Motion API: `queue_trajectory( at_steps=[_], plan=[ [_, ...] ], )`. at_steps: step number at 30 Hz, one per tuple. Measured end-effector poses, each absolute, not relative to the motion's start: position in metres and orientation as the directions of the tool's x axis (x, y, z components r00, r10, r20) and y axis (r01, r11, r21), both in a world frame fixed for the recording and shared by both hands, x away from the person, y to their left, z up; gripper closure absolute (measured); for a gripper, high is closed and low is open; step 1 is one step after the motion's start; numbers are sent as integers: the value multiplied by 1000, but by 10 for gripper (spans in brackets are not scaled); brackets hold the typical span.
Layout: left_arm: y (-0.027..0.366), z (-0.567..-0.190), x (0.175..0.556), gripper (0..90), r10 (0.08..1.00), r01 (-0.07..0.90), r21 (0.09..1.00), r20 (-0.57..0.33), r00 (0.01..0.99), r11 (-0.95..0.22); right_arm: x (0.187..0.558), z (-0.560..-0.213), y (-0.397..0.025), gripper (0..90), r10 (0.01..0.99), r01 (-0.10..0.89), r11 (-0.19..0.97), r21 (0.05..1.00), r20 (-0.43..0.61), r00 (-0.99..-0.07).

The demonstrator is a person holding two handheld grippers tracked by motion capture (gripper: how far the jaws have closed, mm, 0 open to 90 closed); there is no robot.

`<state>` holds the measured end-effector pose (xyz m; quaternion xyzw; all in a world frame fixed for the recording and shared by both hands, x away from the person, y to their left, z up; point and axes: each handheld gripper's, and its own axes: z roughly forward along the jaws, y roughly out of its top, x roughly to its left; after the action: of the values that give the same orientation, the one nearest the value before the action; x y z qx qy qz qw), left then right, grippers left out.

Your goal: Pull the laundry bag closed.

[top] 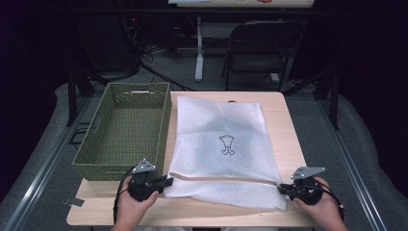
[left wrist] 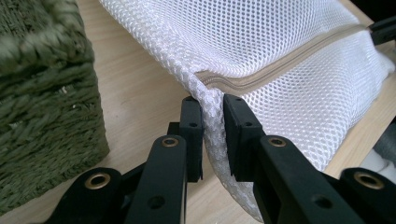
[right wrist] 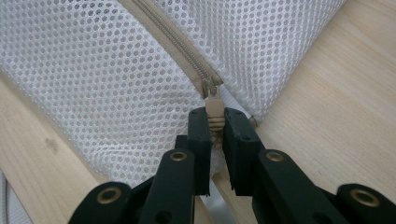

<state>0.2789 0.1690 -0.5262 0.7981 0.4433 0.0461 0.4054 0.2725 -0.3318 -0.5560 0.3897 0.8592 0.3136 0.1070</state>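
Note:
A white mesh laundry bag (top: 223, 144) lies flat on the wooden table (top: 288, 139), with a beige zipper (top: 226, 179) running across its near end and dark clothing showing faintly inside. My left gripper (top: 166, 183) is shut on the mesh bag's left corner (left wrist: 212, 121), just below the zipper's end (left wrist: 261, 77). At the bag's right end my right gripper (top: 284, 189) is shut on the beige zipper pull (right wrist: 214, 114), which sits at the end of the closed zipper (right wrist: 187, 56). A hand holds each gripper at the table's near edge.
A green woven basket (top: 126, 127) stands on the table's left side, beside the bag and close to my left gripper (left wrist: 212, 135); its wall (left wrist: 46, 107) is just left of the jaws. A folding chair (top: 257, 48) and a desk leg stand beyond the table.

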Motion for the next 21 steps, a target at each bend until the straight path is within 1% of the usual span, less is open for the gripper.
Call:
queue_trajectory(
  at_steps=[15, 21],
  plan=[
    [170, -542, 275, 789, 745, 685, 657, -276, 607, -315, 273, -557, -330, 812, 732, 605, 505, 615, 66, -678],
    [171, -549, 275, 770, 750, 701, 647, -294, 592, -300, 273, -558, -329, 811, 731, 607, 505, 613, 69, -678]
  ],
)
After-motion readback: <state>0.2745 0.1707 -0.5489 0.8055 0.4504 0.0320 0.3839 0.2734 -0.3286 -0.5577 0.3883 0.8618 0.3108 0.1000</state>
